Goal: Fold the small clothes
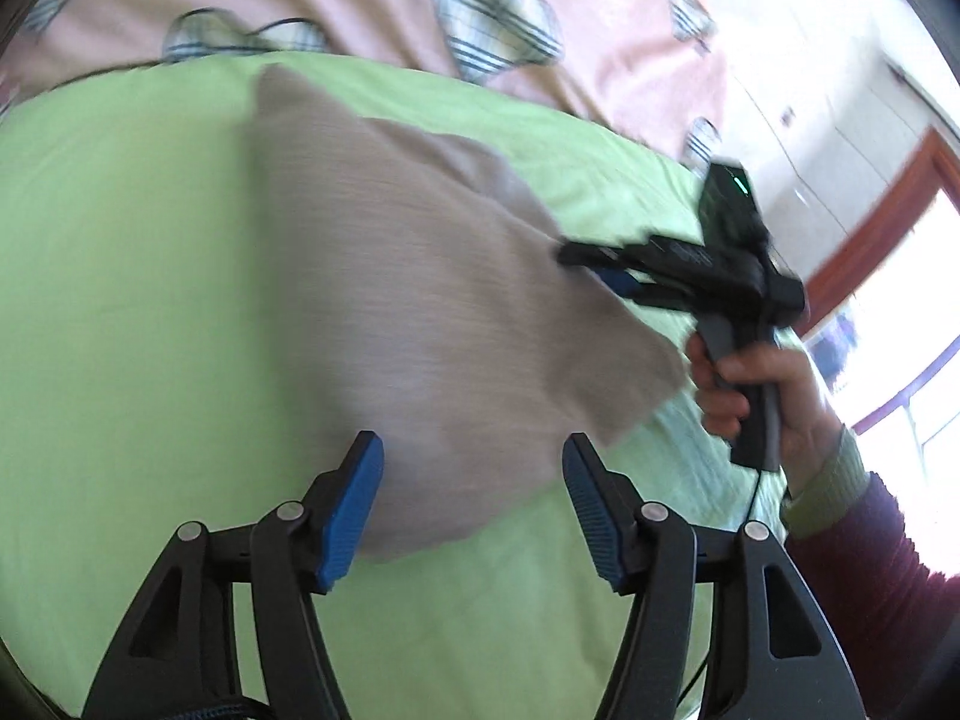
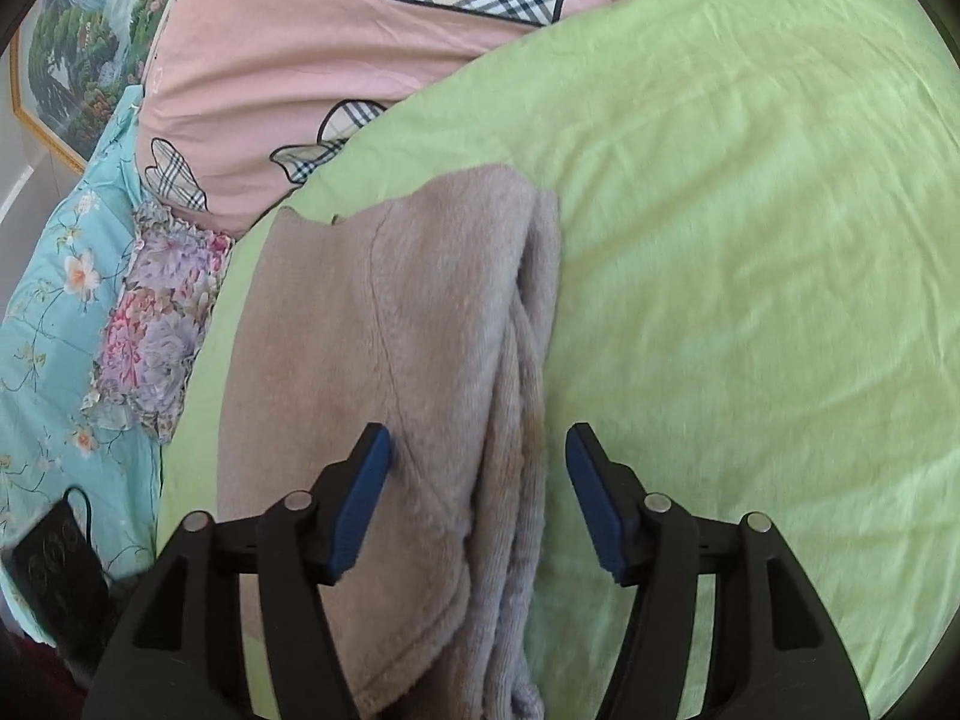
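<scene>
One fold is judged done: the beige fleece garment [image 2: 396,360] lies doubled on the green sheet [image 2: 750,240], layered edges at its right side. Left tongs [image 1: 474,504] and right tongs [image 2: 477,498] are spread wide, nothing gripped. Further folds are likely left.

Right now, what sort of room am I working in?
Most likely a bedroom, working on a bed. The beige fleece garment lies on a green sheet spread over a pink quilt with plaid hearts. A floral turquoise bedcover lies at the side and a framed landscape picture stands behind.
</scene>
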A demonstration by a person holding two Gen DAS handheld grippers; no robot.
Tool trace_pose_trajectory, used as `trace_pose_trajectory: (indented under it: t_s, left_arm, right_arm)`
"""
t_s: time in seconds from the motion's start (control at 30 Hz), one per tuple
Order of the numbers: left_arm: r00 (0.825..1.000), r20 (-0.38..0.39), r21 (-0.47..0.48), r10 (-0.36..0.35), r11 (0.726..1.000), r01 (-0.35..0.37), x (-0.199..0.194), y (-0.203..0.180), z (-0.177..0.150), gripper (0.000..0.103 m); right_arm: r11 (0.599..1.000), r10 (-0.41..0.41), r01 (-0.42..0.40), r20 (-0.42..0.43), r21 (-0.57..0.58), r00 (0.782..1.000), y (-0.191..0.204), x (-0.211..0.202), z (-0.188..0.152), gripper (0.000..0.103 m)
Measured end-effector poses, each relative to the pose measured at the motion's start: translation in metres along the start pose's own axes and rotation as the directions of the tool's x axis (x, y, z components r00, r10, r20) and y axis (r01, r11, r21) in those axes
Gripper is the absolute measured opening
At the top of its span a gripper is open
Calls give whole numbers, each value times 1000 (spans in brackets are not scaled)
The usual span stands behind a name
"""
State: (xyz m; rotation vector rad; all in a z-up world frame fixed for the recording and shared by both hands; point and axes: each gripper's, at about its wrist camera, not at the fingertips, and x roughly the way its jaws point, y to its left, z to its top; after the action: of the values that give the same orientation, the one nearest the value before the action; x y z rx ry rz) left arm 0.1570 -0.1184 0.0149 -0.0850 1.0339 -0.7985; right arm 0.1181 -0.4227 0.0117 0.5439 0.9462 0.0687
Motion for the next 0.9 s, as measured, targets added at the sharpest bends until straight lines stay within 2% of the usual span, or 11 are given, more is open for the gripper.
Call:
trace_pose_trajectory:
  t_s: [0.1, 0.3, 0.37, 0.5, 0.6, 0.63, 0.67, 0.7, 0.73, 0.8, 0.9]
  left_arm:
    - [1000, 9, -67, 23, 998, -22, -1, 27, 13, 65]
    - [1000, -26, -171, 14, 985, -18, 26, 62, 29, 69]
    - [999, -33, -197, -21, 980, 14, 34, 70, 34, 74]
    - [996, -41, -246, -80, 967, 67, 56, 83, 44, 76]
    - [986, -30, -266, -164, 952, 151, 74, 89, 51, 67]
    - [985, -29, -276, -171, 948, 157, 79, 91, 52, 66]
    - [984, -24, -279, -176, 946, 162, 81, 92, 53, 62]
    - [985, -18, -270, -171, 950, 159, 81, 90, 54, 59]
    - [986, -18, -257, -164, 954, 154, 79, 89, 55, 57]
    - [989, -12, -214, -147, 967, 142, 68, 83, 53, 51]
    - [989, -3, -196, -149, 970, 146, 46, 80, 50, 48]
  right_arm:
    - [1000, 20, -20, -6, 9, 1000, -1, 3, -2, 63]
    - [999, 44, -44, -12, 25, 999, -4, 9, 0, 66]
    - [998, 54, -53, -15, 28, 998, -5, 12, 2, 67]
    - [996, 83, -82, -43, 42, 996, -7, 24, 9, 67]
    - [994, 104, -100, -71, 50, 992, -5, 38, 11, 67]
    - [993, 110, -106, -79, 52, 991, -3, 42, 12, 67]
    - [992, 118, -113, -94, 52, 989, 0, 46, 12, 62]
    - [991, 126, -120, -106, 59, 986, 0, 49, 11, 49]
    - [989, 130, -122, -111, 78, 985, 1, 51, 11, 45]
    - [991, 120, -113, -99, 75, 988, 6, 48, 8, 41]
    - [987, 144, -140, -51, 84, 988, 22, 36, -2, 36]
